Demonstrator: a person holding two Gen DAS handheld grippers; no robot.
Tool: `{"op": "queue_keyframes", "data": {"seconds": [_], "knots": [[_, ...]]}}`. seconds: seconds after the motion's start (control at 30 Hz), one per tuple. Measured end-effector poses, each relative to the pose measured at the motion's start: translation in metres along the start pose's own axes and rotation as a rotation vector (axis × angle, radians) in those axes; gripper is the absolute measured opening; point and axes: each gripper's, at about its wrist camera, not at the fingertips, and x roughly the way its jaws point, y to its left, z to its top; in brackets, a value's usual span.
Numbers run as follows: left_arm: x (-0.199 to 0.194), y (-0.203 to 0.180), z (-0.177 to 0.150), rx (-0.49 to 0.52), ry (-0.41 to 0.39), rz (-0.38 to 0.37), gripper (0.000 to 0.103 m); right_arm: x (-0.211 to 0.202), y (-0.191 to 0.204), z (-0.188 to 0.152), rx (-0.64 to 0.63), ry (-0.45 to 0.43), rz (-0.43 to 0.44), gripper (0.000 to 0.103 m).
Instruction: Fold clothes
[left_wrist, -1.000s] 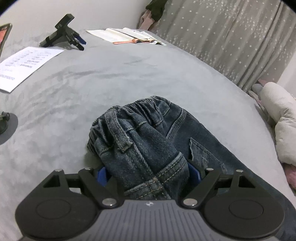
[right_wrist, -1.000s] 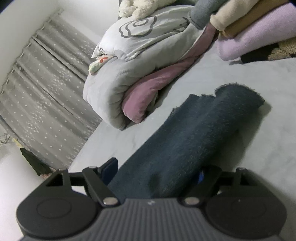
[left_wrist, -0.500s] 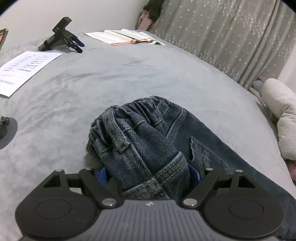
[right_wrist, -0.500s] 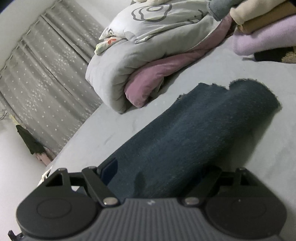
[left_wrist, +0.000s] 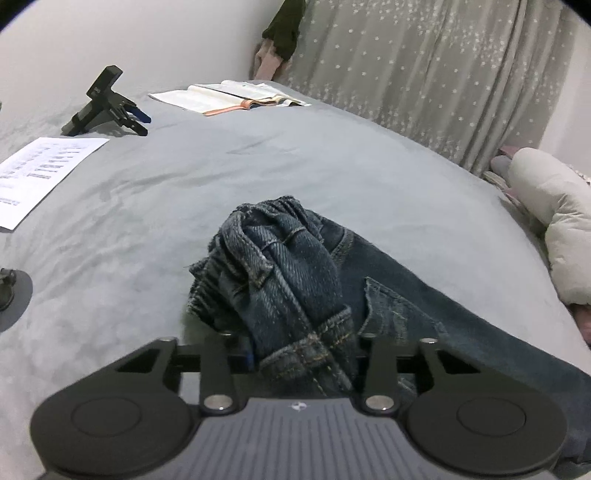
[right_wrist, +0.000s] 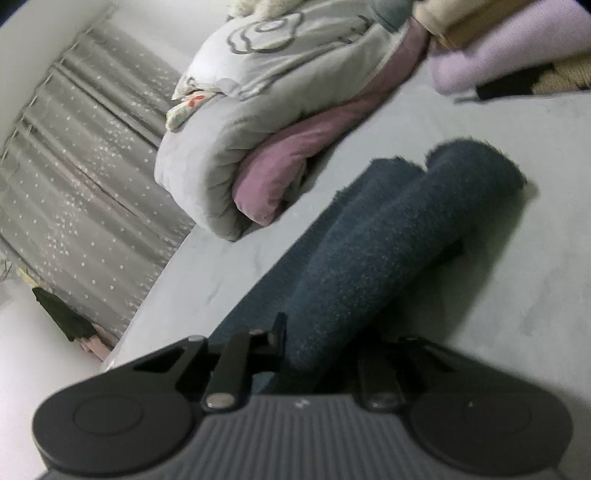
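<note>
Both the left gripper and the right gripper clamp the jeans, whose thick bunched denim risks slipping free and spoiling the fold.

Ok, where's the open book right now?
In the left wrist view, the open book lies at the bed's far edge, top centre, right of the black gadget, near the curtain.

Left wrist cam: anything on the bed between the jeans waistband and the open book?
Nothing: only bare grey bedcover between the jeans waistband and the open book, left wrist view.
</note>
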Motion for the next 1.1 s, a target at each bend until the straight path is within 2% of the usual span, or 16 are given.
{"op": "queue_keyframes", "data": {"seconds": [0.43,0.7,0.8,0.97,1.1], "knots": [[-0.025,0.015,0.018,-0.072,0.013,-0.116,0.022,-0.033,0.034,0.023,-0.117,-0.062,0.039,0.013],[-0.058,0.018,0.019,-0.041,0.005,-0.182,0.02,-0.073,0.045,0.039,-0.144,-0.113,0.057,0.013],[-0.075,0.024,0.01,-0.024,0.003,-0.192,0.02,-0.103,0.046,0.041,-0.16,-0.136,0.069,0.013],[-0.098,0.049,-0.033,0.02,0.065,-0.144,0.02,-0.146,0.016,0.021,-0.181,-0.042,-0.001,0.013],[-0.11,0.066,-0.069,0.029,0.099,-0.113,0.023,-0.166,-0.017,-0.003,-0.227,0.076,-0.103,0.013]]}}
